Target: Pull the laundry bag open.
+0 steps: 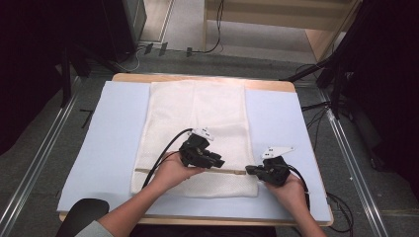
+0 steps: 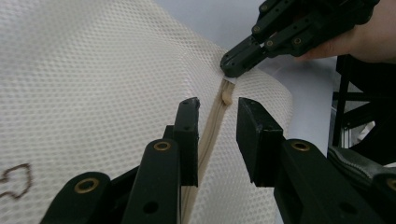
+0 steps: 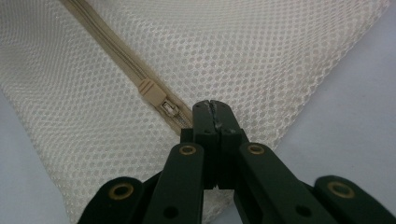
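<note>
Broadly, a cream mesh laundry bag [image 1: 197,133] lies flat on the pale blue mat [image 1: 113,138] over the table, its zipper [image 1: 197,171] running across the near end. Right gripper [image 3: 211,109]: jaws together, clamped on the bag's fabric at the zipper's end, just past the slider [image 3: 154,92]. Left gripper [image 2: 215,128]: jaws apart, straddling the zipper tape, pads not pressing, pull tab [image 2: 227,97] a little ahead of them.

Step in hand, as I judge it: catch the tab and run the zip. Advice: keep the right clamp firm for tension, ease the left forward onto the tab, close squarely, pull along the tape, not upward. Whether the teeth behind the slider are meshed is hard to tell.
</note>
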Tool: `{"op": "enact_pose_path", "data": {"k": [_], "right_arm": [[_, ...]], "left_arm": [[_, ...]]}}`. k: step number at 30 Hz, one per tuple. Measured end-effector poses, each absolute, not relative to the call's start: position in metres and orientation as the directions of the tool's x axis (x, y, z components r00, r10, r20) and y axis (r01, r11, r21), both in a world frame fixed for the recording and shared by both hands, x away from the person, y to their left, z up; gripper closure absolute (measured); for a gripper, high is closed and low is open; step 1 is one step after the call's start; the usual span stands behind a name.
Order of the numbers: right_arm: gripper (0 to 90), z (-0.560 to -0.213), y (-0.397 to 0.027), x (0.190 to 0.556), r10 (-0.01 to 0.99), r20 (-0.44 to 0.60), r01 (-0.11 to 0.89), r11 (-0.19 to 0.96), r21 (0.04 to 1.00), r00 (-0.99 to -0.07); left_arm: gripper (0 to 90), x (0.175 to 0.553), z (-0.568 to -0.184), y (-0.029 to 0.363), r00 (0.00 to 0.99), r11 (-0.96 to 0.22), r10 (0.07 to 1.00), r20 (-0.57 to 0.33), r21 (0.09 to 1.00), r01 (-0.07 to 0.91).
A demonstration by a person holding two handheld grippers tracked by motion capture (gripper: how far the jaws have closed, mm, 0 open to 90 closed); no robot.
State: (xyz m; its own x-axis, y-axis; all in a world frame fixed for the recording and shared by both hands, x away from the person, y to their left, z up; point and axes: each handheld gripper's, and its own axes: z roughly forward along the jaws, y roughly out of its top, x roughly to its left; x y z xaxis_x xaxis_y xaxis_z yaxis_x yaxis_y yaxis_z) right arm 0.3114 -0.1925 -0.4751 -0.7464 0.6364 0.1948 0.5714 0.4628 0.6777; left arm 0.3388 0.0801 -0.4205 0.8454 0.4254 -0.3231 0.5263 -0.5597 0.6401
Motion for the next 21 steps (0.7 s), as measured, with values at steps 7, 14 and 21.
{"op": "enact_pose_path", "data": {"k": [7, 14, 21], "right_arm": [[90.0, -0.475, -0.192, 0.311, 0.635, 0.195, 0.57, 0.463, 0.679, -0.747], [90.0, -0.475, -0.192, 0.311, 0.636, 0.193, 0.57, 0.465, 0.677, -0.748], [90.0, -0.475, -0.192, 0.311, 0.635, 0.185, 0.566, 0.471, 0.677, -0.75]], "left_arm": [[71.7, 0.335, -0.431, 0.061, 0.853, -0.589, 0.411, -0.32, 0.621, 0.517], [80.6, 0.336, -0.441, 0.05, 0.842, -0.609, 0.423, -0.336, 0.582, 0.539], [80.4, 0.339, -0.453, 0.042, 0.828, -0.602, 0.435, -0.354, 0.57, 0.56]]}}
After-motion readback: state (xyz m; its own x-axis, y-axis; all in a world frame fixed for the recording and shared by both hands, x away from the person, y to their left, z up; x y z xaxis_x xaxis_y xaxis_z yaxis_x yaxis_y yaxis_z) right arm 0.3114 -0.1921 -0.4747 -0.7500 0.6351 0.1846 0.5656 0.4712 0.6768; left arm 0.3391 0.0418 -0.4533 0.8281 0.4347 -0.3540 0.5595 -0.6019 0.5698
